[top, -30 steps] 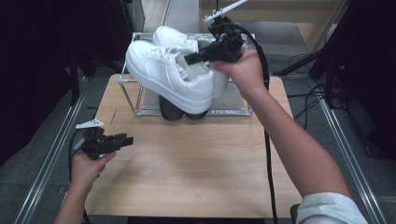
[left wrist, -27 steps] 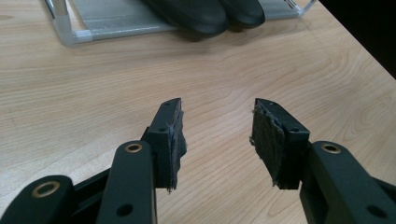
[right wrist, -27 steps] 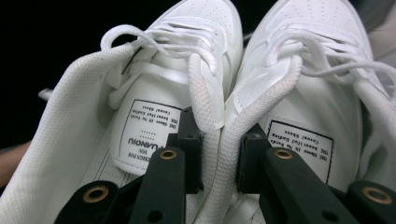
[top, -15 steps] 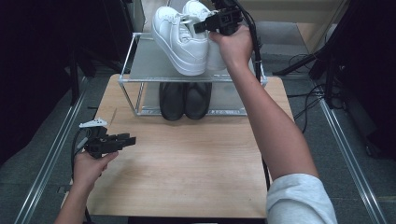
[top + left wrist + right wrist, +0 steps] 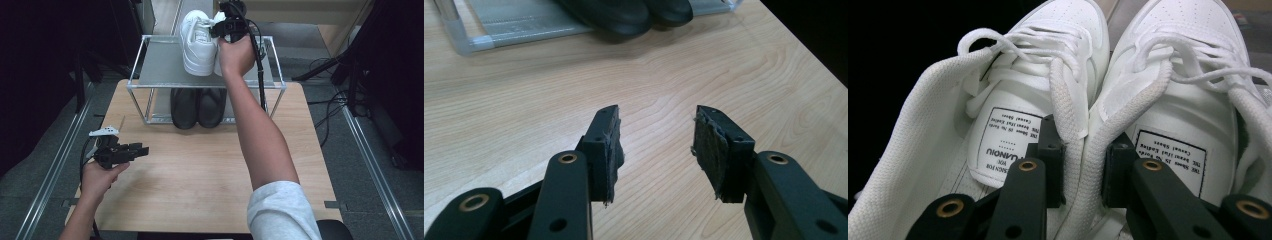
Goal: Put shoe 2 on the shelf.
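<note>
Right hand-held gripper (image 5: 220, 26) (arm outstretched) clamping white sneakers (image 5: 197, 42)

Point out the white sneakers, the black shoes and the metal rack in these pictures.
white sneakers (image 5: 196, 42), high view, on the left shoe's upper.
black shoes (image 5: 185, 107), high view, on the left shoe's toe.
metal rack (image 5: 160, 65), high view, on the bare grey top shelf.

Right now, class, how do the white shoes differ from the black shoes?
The white shoes sit on the rack's top shelf; the black shoes sit underneath it. The right gripper clamps the white shoes' inner collars together; nothing touches the black shoes. Both pairs lie side by side.
</note>
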